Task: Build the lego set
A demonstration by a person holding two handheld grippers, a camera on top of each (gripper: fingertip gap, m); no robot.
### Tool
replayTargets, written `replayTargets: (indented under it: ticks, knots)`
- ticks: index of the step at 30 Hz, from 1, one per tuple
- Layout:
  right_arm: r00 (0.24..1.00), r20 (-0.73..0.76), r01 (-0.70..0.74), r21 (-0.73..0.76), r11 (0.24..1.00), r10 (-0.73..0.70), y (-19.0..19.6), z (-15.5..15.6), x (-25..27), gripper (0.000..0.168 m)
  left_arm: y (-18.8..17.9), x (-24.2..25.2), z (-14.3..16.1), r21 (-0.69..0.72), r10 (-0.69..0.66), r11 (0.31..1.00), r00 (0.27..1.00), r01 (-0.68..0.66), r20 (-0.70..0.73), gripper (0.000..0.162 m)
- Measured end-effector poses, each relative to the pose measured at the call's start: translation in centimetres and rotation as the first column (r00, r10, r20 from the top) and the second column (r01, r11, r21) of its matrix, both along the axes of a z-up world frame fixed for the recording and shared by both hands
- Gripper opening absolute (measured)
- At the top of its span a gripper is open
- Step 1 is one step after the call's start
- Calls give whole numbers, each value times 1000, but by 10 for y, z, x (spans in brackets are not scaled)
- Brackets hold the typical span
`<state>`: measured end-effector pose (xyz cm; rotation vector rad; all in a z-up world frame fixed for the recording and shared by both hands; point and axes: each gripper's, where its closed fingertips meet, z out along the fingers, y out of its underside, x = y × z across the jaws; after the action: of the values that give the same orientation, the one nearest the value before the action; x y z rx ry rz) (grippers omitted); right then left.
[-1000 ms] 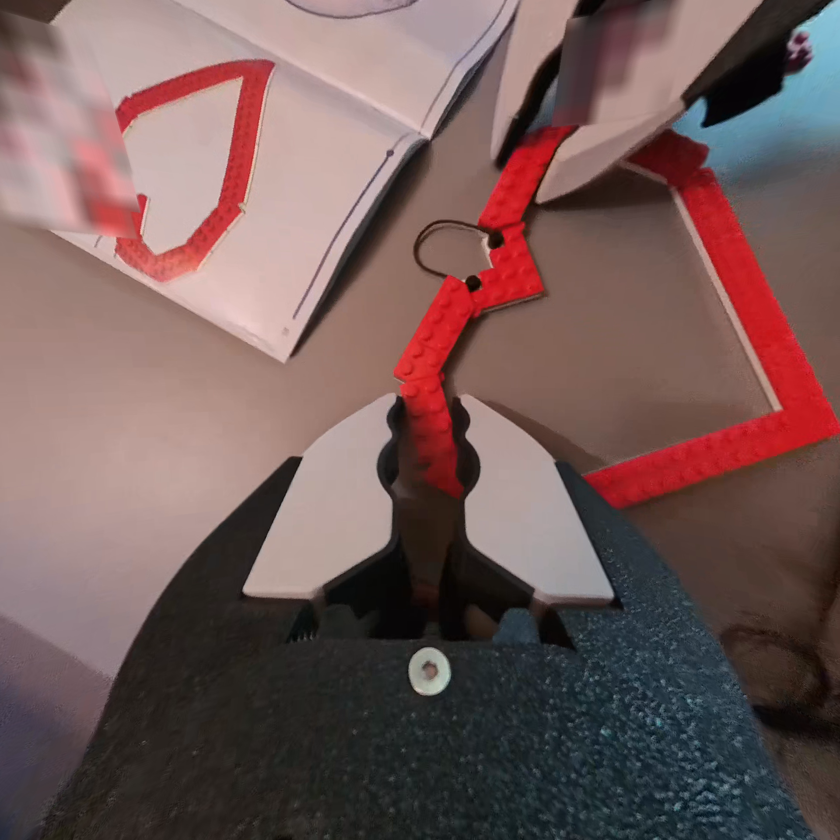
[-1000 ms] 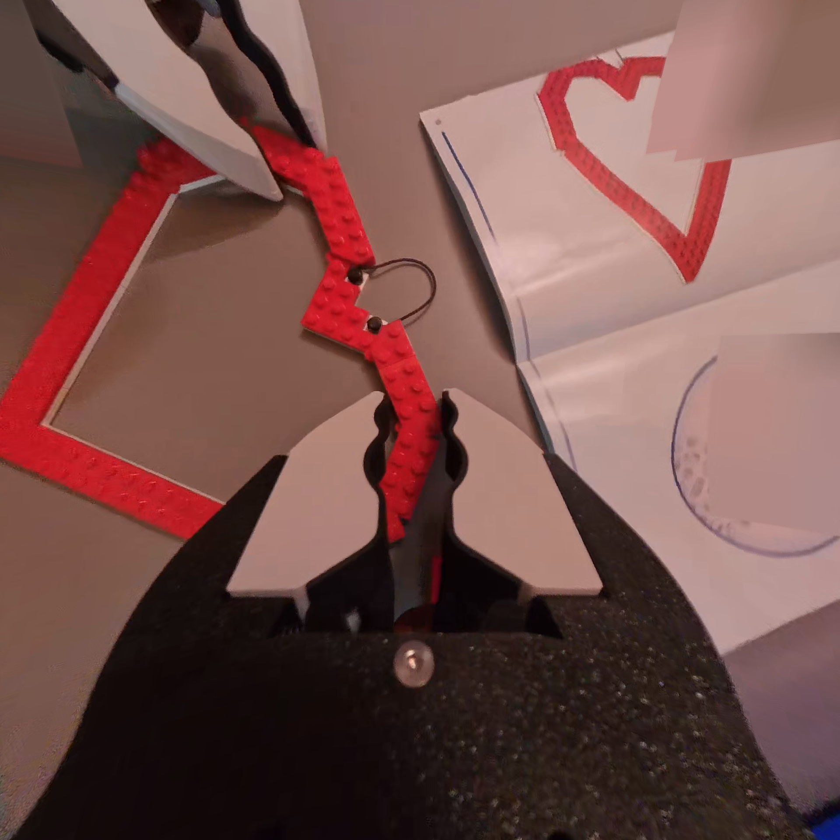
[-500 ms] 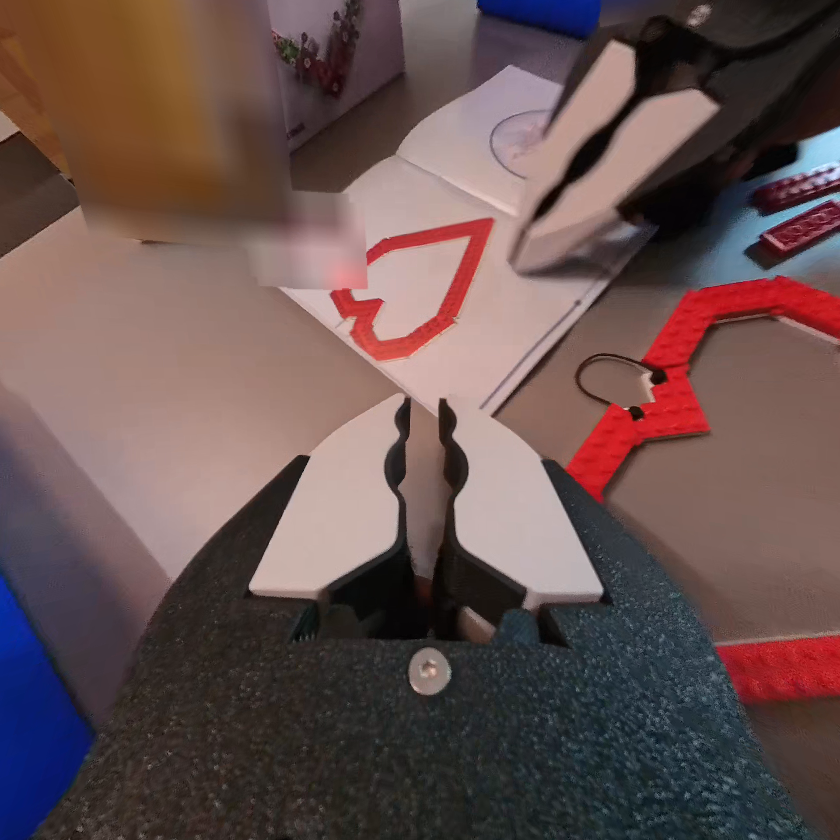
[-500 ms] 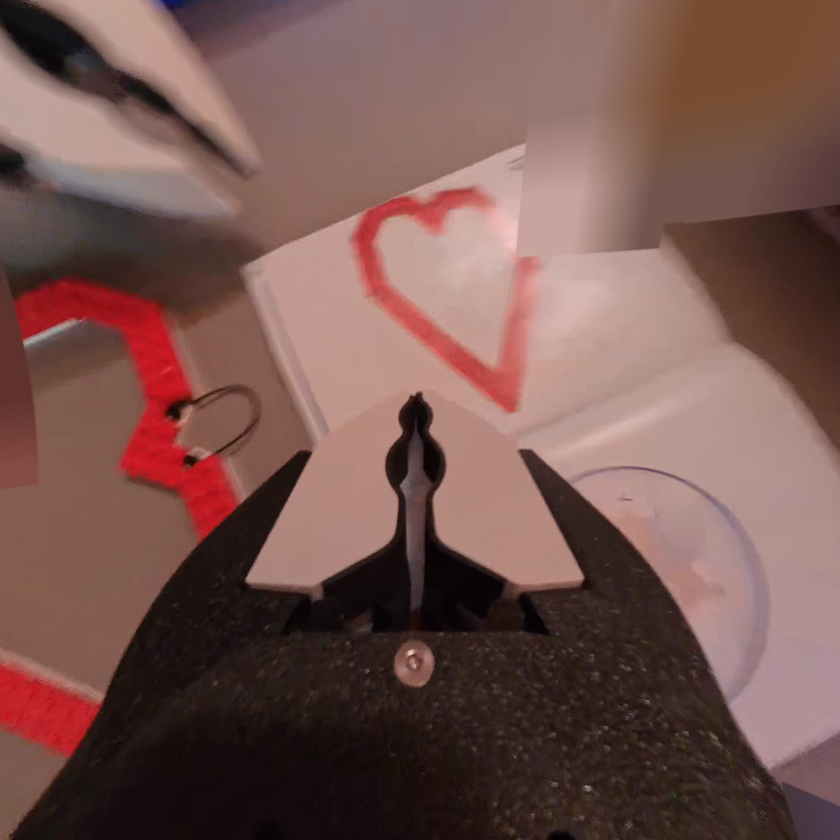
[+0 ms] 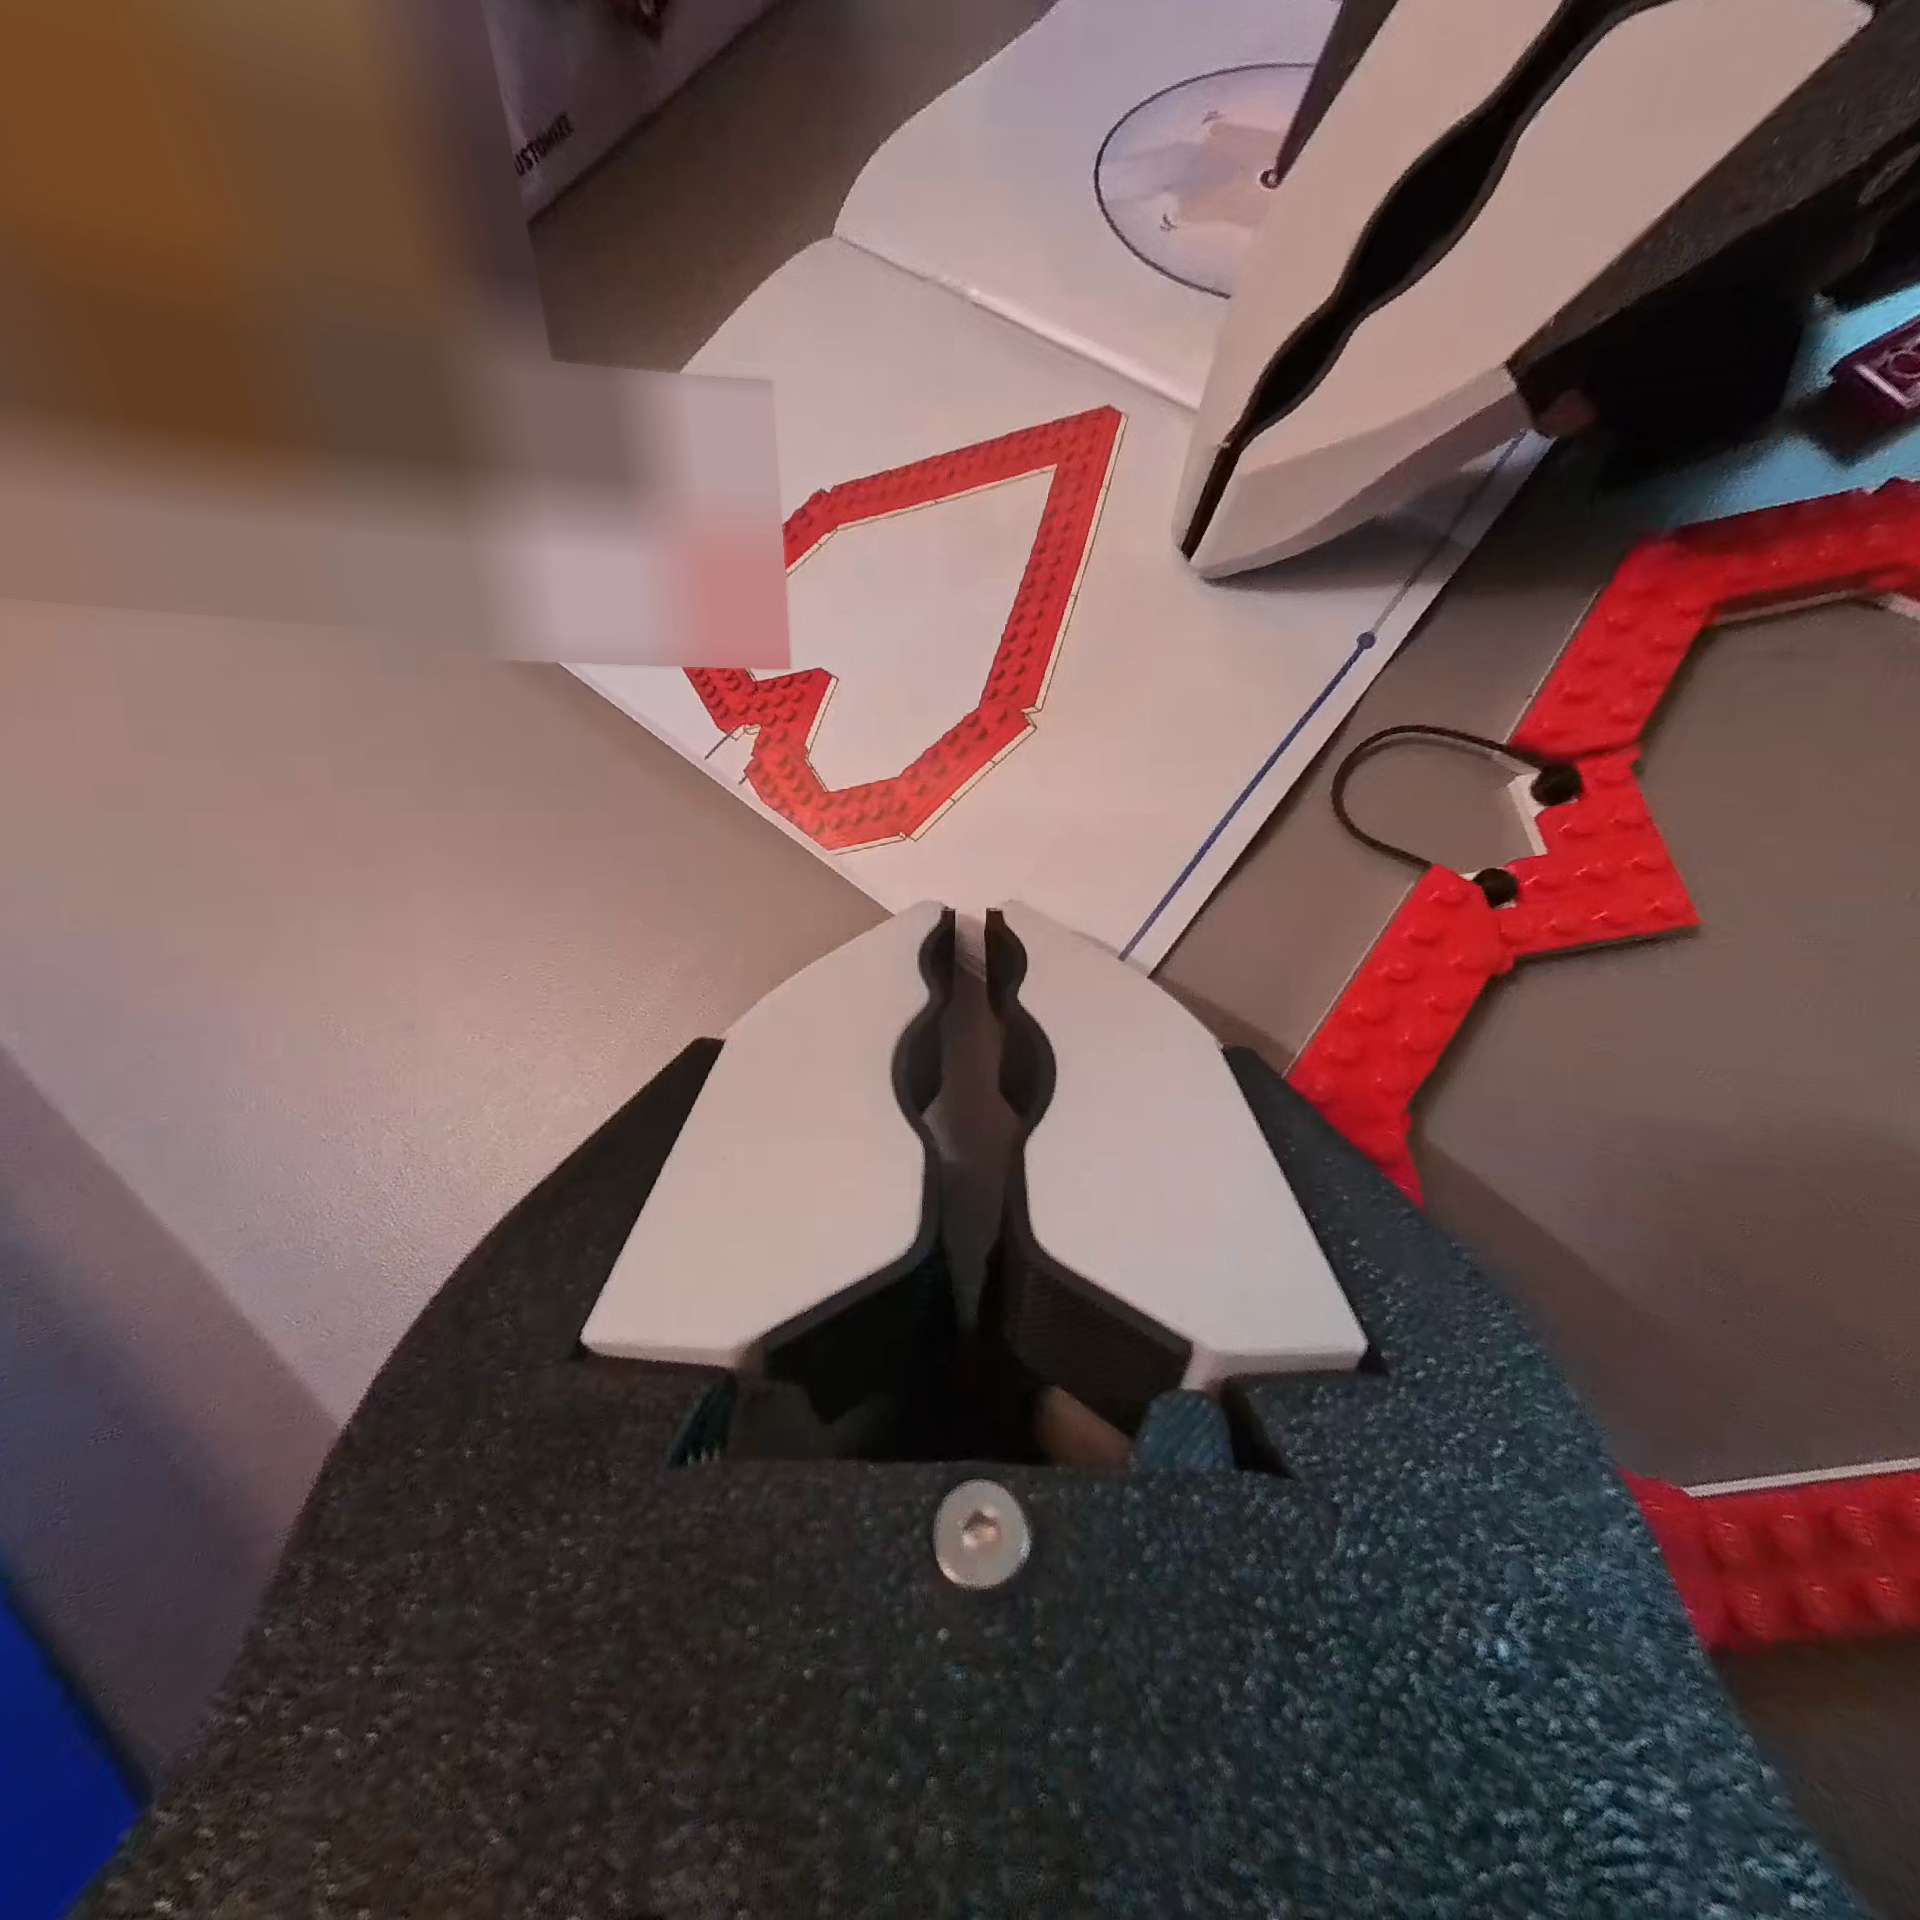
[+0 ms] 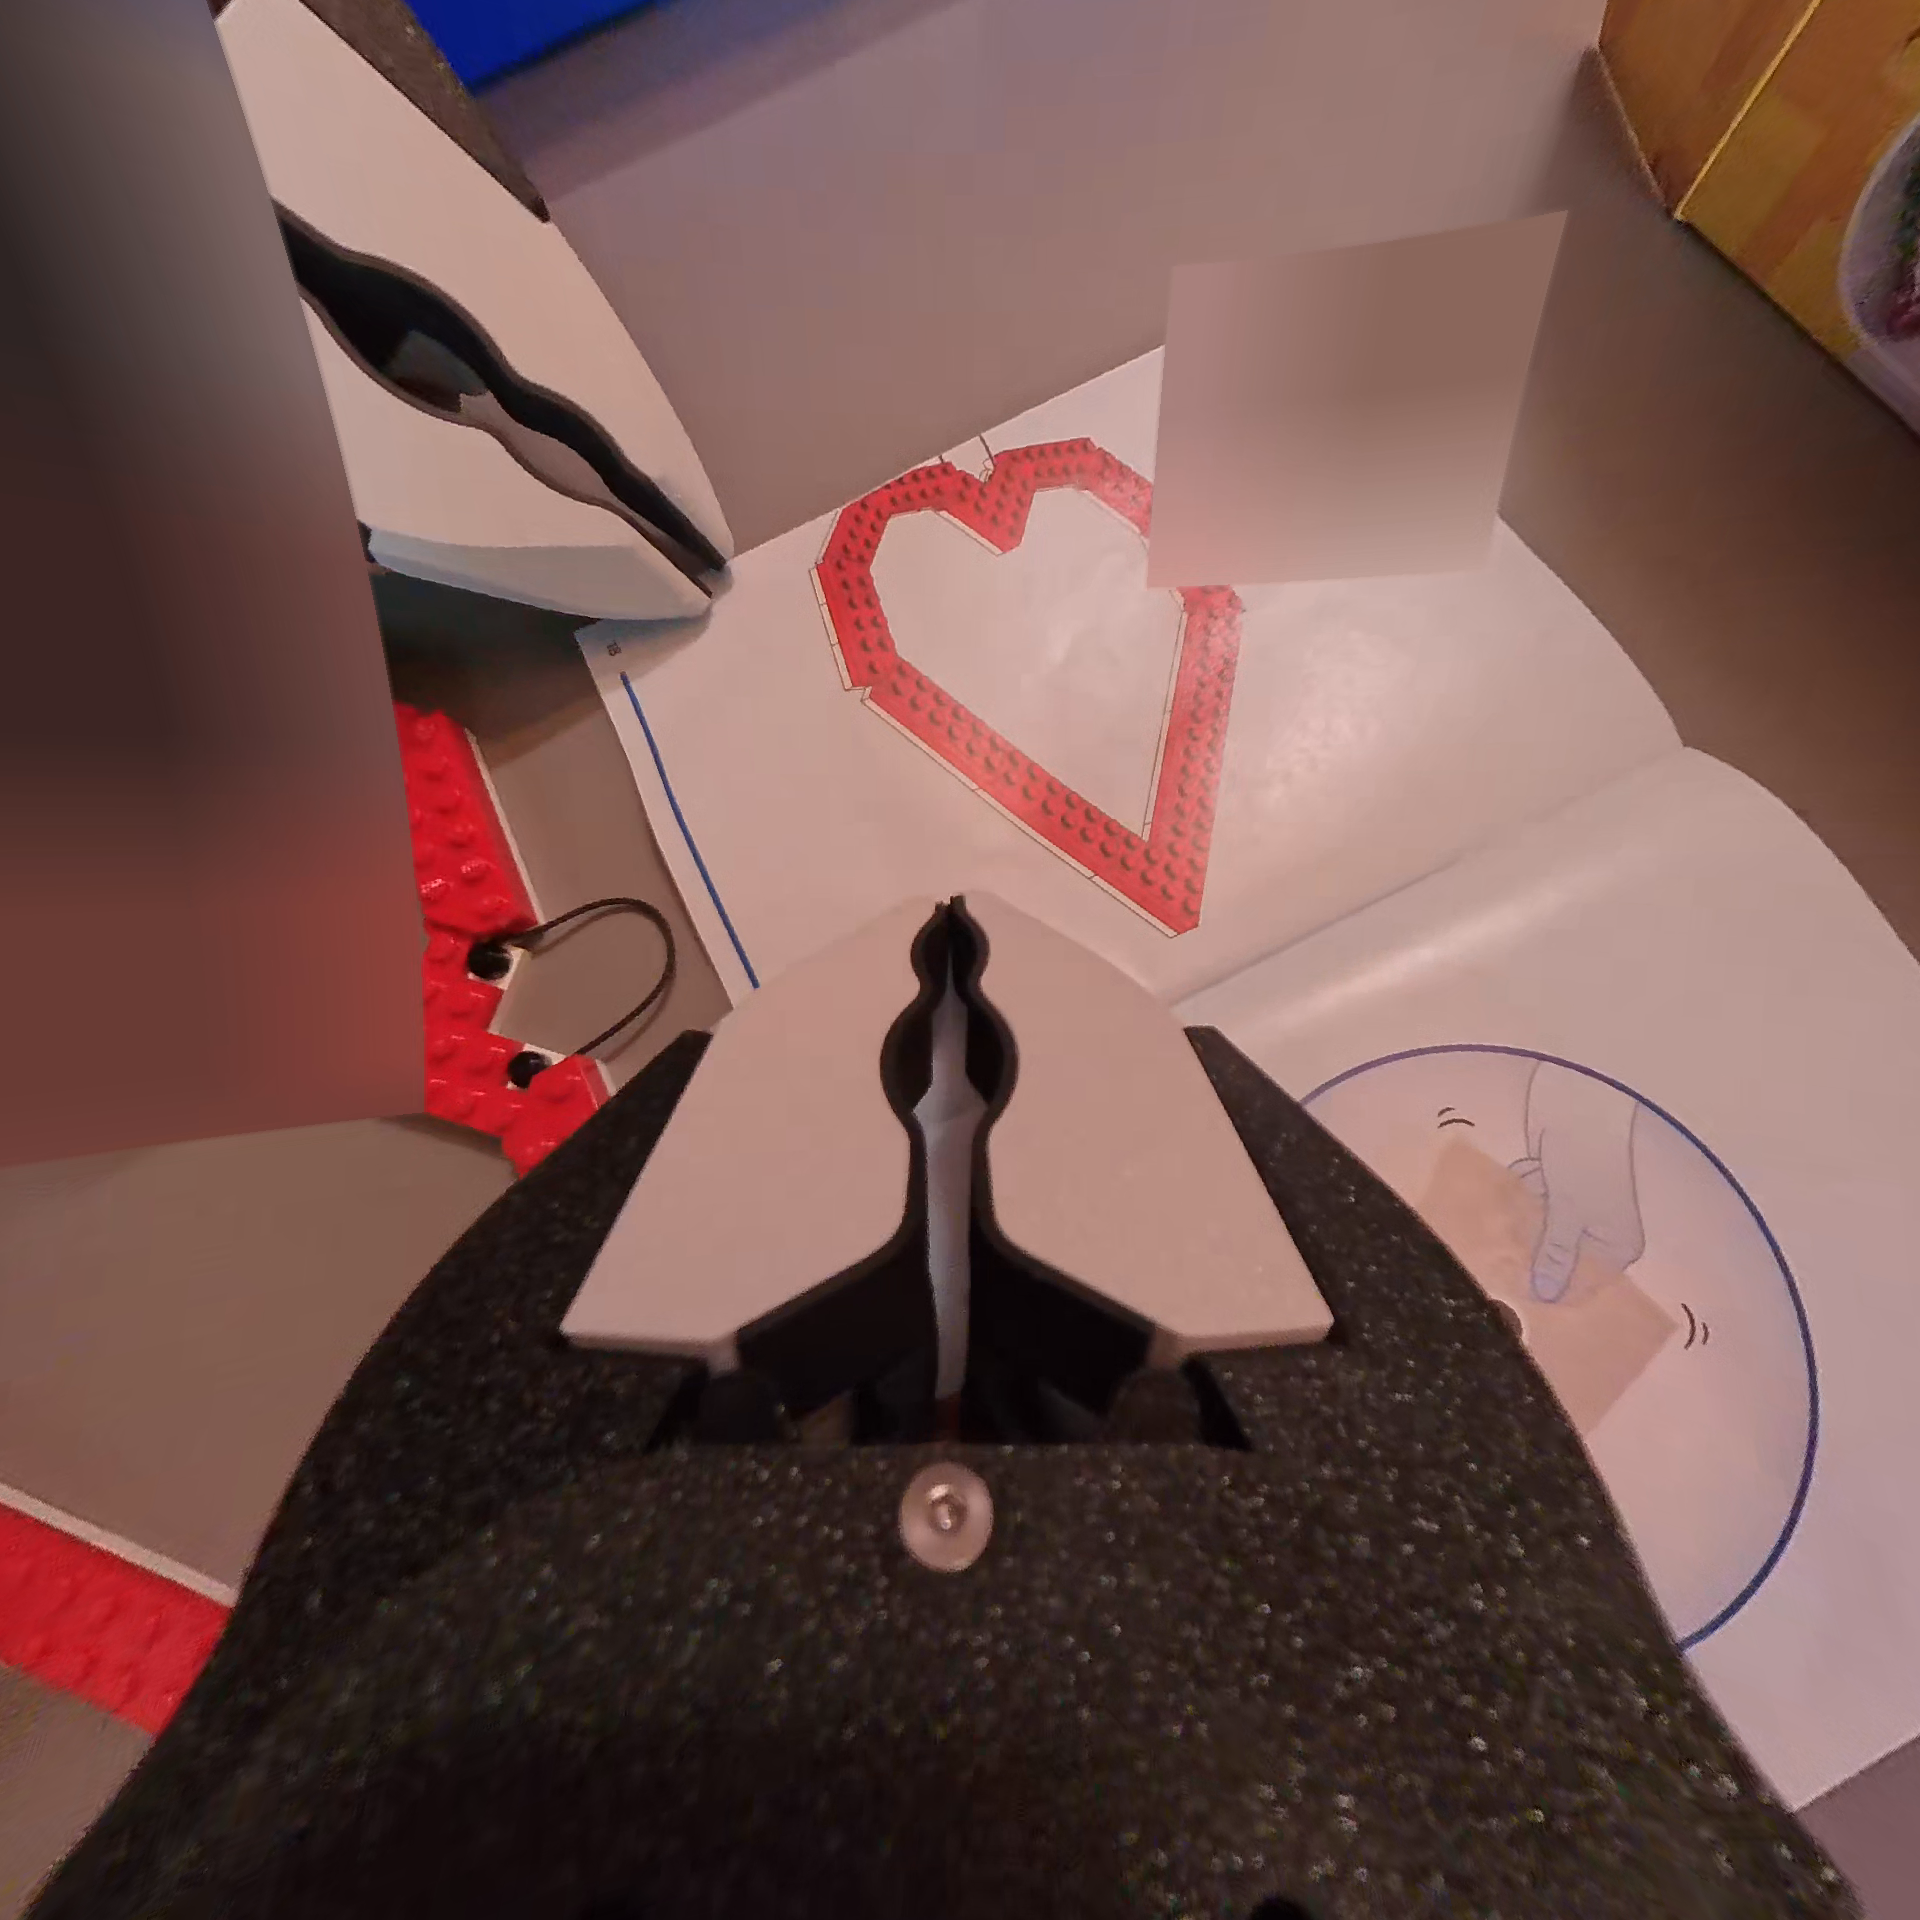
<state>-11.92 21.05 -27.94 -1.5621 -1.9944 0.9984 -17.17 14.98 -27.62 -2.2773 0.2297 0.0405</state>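
The red heart-shaped Lego frame [image 5: 1600, 883] lies flat on the grey table, with a black cord loop [image 5: 1392, 790] at its notch. It also shows at the left of the right wrist view [image 6: 468, 862]. My left gripper [image 5: 966, 920] is shut and empty, just left of the frame at the booklet's corner. My right gripper [image 6: 954, 909] is shut and empty above the open instruction booklet [image 6: 935, 727]. Each gripper shows in the other's view: the right one [image 5: 1205, 540] at the top right, the left one [image 6: 707, 561] at the upper left.
The booklet [image 5: 987, 623] shows a printed red heart. A white box [image 5: 582, 104] stands behind it and a yellow box [image 6: 1766, 156] at the far right. A dark purple piece [image 5: 1891, 384] lies behind the frame. Something blue [image 5: 42, 1714] is at the lower left. Across from one pair of fingers to the other is roughly 9 cm. The dark purple piece [image 5: 1891, 384] lies around 12 cm away from my right fingertips.
Both grippers have let go of the red frame, which they held one second ago, and moved off toward the booklet. The frame now lies on the table.
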Motion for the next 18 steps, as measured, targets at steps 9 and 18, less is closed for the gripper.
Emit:
replayTargets:
  ticks: [9, 18]
  knots:
    - [1000, -5, -25, 89, 996, 26, 5, 8, 7, 3, 0, 1, 0, 8, -4, 1000, 999, 5, -36, 4]
    - [993, -21, 117, 152, 981, -116, 15, 48, 62, 16, 0, 1, 0, 13, -4, 1000, 998, 4, -61, 4]
